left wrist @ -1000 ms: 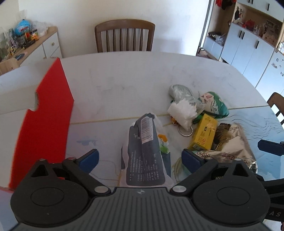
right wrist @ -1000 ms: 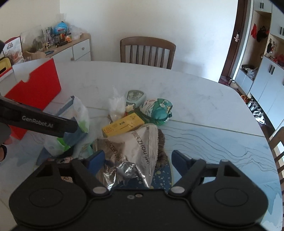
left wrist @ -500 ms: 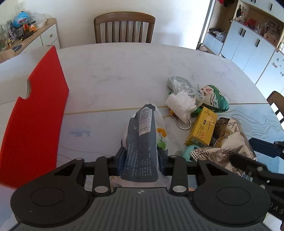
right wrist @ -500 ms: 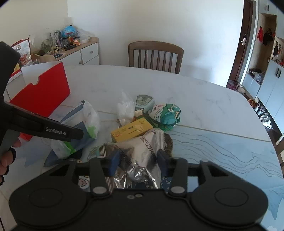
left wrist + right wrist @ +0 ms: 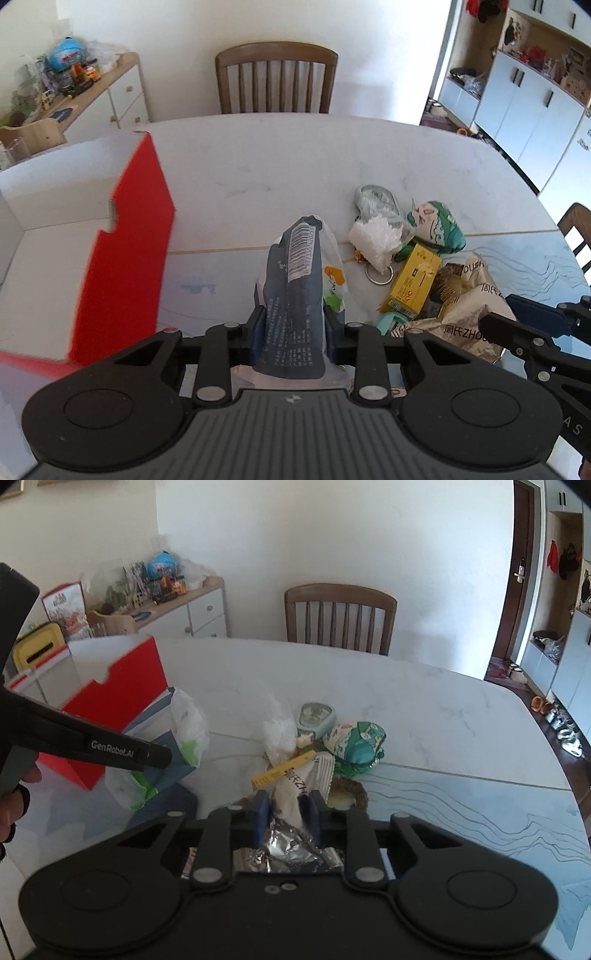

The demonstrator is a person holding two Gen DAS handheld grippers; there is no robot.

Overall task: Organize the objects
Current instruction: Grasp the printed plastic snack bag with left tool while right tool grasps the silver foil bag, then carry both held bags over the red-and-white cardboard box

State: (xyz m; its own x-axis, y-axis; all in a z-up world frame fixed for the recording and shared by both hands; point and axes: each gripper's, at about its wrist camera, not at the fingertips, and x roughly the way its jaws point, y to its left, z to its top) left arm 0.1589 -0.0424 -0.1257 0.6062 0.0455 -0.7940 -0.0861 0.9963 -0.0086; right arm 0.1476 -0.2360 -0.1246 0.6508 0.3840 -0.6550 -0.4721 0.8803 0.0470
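Both grippers are at the pick-up step, each with a snack bag pinched. The left gripper has its jaws closing on the grey bag, pads pressed against its lower sides; the bag stands up and away from the jaws, barcode at its far end, and in the right view it appears clear of the table. The right gripper has its jaws closing on the foil bag, crumpled silver between the pads, its white printed end sticking out ahead. The box, red outside and white inside, open on top, sits left of the left jaws and near them. Judged next move: carry each bag over the red wall and release inside; the left has the short path, while the right must cross the pile, so going in turn would avoid a clash. The thin film may slip or sag, so the grip must hold. Just right of the left jaws, on the table: a yellow carton, a tissue wad, a key ring, a green pouch. Legible writing: "GenRobot.AI" on the left gripper's finger; "ZHOU" and "OUSH" on the foil bag. Small print on the grey bag and carton is too fine to read.
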